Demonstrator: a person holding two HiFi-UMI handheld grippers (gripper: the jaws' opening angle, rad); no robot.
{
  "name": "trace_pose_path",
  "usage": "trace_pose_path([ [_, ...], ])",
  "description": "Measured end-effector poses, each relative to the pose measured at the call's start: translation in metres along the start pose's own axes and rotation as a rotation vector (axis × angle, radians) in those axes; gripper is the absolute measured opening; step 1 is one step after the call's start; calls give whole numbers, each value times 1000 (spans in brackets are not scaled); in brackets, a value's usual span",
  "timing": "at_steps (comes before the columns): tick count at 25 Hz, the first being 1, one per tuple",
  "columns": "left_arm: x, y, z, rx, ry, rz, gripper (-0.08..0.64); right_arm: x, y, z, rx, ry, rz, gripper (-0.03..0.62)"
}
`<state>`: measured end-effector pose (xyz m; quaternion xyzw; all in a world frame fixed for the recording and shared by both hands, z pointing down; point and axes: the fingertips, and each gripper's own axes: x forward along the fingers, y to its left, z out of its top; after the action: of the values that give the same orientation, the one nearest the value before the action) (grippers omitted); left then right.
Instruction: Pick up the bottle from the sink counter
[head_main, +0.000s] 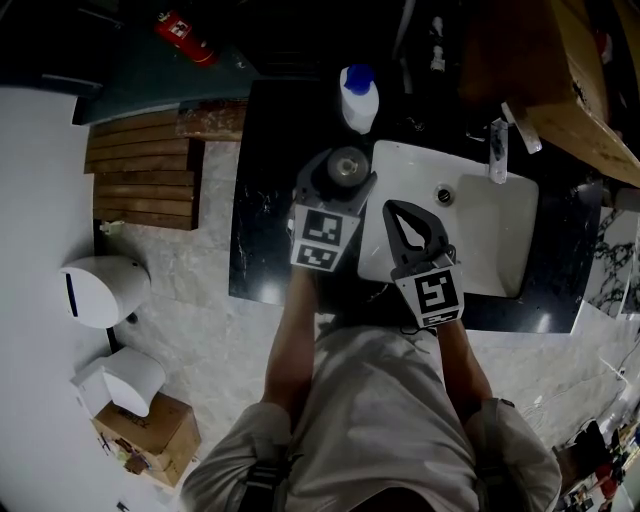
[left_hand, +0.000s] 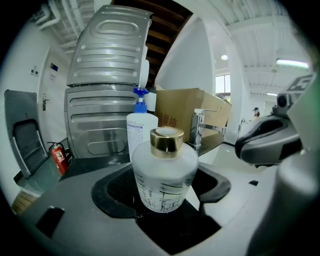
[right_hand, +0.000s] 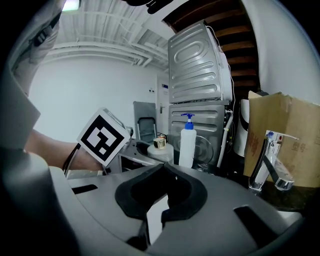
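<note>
Right tool (right_hand: 164, 165), jaws together and empty; beyond, gold-capped bottle (right_hand: 160, 151) beside blue-pump bottle (right_hand: 187, 145).

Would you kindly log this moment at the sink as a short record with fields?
surface: black counter with white basin
target: frosted bottle, gold cap, upright
left hand-held gripper: jaws either side of the bottle; grip unclear
right hand-held gripper: shut, empty, over the basin's edge
nearby: blue-topped pump bottle, faucet
</note>
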<state>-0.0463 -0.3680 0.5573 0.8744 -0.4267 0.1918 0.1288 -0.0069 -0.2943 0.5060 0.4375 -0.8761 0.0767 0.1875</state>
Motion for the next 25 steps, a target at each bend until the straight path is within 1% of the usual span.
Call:
trace_pose_path([
  [8, -24, -3, 21, 11, -36, 7, 327, -12, 1, 21, -32, -41, -12, -5],
  [14, -52, -5, 46, 13, -93, 10, 328, -22, 2, 44, -44, -77, -34, -5],
  [19, -75, -8, 67, 30, -135, 15, 328, -31, 6, 66, -86, -121, -36, -5],
  [25, -103, -12, 85, 68, -164, 23, 328, -43, 12, 84, -66, -152, -39, -5],
])
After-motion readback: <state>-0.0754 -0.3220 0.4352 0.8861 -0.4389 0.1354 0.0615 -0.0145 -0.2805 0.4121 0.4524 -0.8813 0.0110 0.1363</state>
